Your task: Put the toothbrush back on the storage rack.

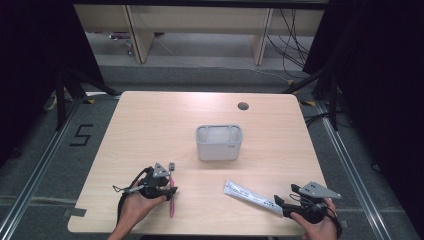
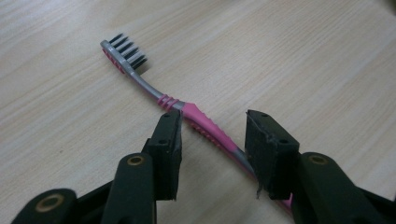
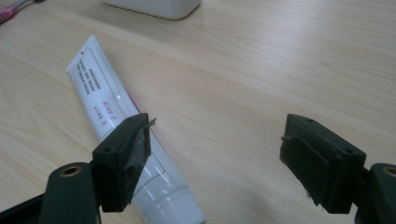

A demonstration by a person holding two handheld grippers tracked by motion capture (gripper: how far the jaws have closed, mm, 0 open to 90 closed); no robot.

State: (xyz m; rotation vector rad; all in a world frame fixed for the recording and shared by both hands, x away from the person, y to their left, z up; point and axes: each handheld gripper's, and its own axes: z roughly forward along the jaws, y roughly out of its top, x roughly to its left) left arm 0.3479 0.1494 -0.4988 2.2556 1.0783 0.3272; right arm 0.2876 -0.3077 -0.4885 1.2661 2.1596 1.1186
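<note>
Pink ribbed toothbrush between left claw's pads.

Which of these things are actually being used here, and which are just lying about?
In use:
- pink and grey plastic toothbrush, straddled by the open left tongs
- white toothpaste tube, beside the open right tongs
- likely the pale grey two-slot plastic holder, mid-table

Lying about:
- cables on the floor behind
- wooden furniture legs
- black "5" floor marking
</note>
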